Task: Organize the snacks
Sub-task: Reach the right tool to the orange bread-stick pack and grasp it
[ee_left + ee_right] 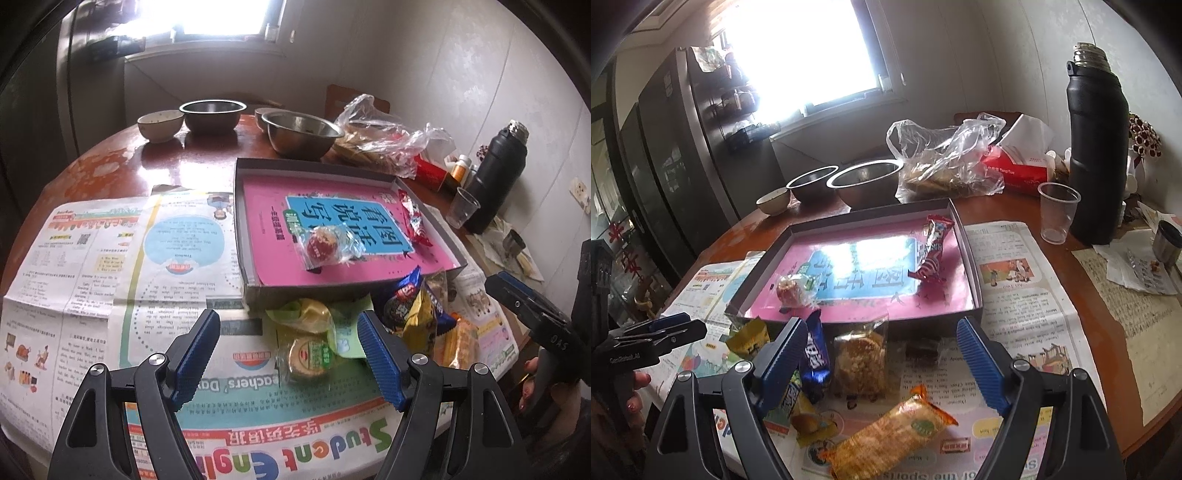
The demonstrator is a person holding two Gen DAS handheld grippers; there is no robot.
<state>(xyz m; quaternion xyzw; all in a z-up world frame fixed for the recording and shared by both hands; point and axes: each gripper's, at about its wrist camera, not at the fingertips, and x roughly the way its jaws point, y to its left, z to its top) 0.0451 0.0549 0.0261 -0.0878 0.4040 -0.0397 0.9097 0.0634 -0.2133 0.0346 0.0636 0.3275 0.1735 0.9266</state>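
A shallow grey box (242,221) (971,266) lined with a pink book holds a clear-wrapped red round snack (325,245) (792,290) and a red wrapped bar (415,218) (932,249). In front of it on the newspaper lie loose snacks: a green-label round cake (308,356), a blue packet (402,299) (815,354), a clear-wrapped brown biscuit (860,363), an orange cracker pack (890,432) and a dark small sweet (921,350). My left gripper (288,332) is open and empty above the round cake. My right gripper (882,339) is open and empty over the biscuit.
Two steel bowls (301,134) (866,182), a small ceramic bowl (160,123), a plastic bag of food (945,162), a red tissue box (1015,166), a clear plastic cup (1056,212) and a black flask (1097,147) stand behind the box. The table edge (1145,432) runs at right.
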